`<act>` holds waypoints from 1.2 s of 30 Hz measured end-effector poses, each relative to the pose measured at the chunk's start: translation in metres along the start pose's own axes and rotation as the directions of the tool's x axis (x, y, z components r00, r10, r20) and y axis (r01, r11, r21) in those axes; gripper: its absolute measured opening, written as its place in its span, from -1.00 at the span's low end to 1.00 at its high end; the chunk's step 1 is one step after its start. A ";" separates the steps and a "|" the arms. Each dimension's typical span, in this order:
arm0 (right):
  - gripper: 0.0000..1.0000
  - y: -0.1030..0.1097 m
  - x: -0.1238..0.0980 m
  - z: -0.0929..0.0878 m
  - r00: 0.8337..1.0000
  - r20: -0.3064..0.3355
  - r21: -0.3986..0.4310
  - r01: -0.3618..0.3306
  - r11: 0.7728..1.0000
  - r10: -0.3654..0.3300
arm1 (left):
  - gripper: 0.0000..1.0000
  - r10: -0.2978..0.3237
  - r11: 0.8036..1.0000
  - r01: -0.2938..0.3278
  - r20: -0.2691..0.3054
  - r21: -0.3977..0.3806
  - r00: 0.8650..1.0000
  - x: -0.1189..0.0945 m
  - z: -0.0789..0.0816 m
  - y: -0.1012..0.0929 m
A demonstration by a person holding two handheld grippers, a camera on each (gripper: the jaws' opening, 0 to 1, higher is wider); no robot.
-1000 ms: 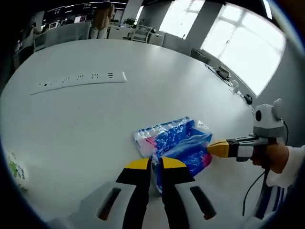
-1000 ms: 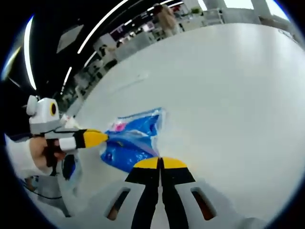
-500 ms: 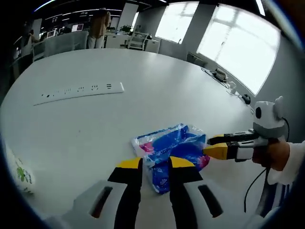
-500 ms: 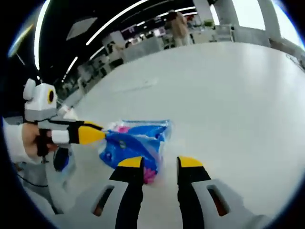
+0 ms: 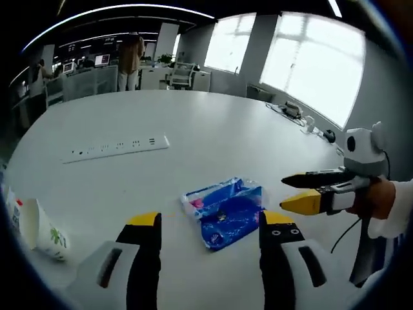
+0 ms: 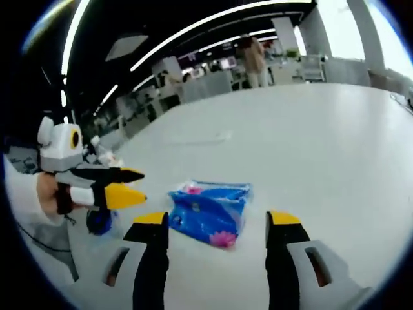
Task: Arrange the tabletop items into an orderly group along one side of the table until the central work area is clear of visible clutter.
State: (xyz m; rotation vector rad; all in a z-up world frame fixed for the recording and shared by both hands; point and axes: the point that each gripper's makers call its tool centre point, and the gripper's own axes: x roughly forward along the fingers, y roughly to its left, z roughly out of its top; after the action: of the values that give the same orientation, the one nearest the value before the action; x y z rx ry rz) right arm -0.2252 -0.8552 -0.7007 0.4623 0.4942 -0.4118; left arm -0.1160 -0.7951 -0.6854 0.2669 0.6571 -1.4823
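Left gripper view: blue packet (image 5: 224,210) lies mid-table (image 5: 193,123).

An open-plan office: a broad white oval counter (image 5: 213,123) carried a long white power strip (image 5: 116,148), while desks with lit computer monitors (image 5: 101,60), a standing person (image 5: 130,59), strip ceiling lights (image 6: 193,35) and tall bright windows (image 5: 316,61) lined the background.

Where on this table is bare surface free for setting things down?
Bare white table stretches beyond the power strip toward the far edge, and between strip and blue tissue pack. Crowded: around the pack, flanked by the open left gripper and open right gripper; paper cup at the near-left edge.
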 end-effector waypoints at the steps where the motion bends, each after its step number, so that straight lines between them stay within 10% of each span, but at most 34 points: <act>1: 0.24 0.002 -0.002 0.000 1.000 0.001 0.003 -0.001 1.000 0.001 | 0.23 -0.001 1.000 0.001 0.003 0.002 1.000 -0.003 0.001 0.000; 36: 0.12 0.047 -0.038 -0.024 0.999 0.001 0.053 -0.047 0.997 0.047 | 0.13 0.042 0.999 -0.042 0.055 -0.005 0.998 -0.092 -0.029 0.020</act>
State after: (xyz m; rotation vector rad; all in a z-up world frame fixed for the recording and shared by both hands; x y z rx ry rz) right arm -0.2420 -0.7946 -0.6837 0.5242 0.4730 -0.3799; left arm -0.0991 -0.7009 -0.6619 0.2345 0.6063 -1.4433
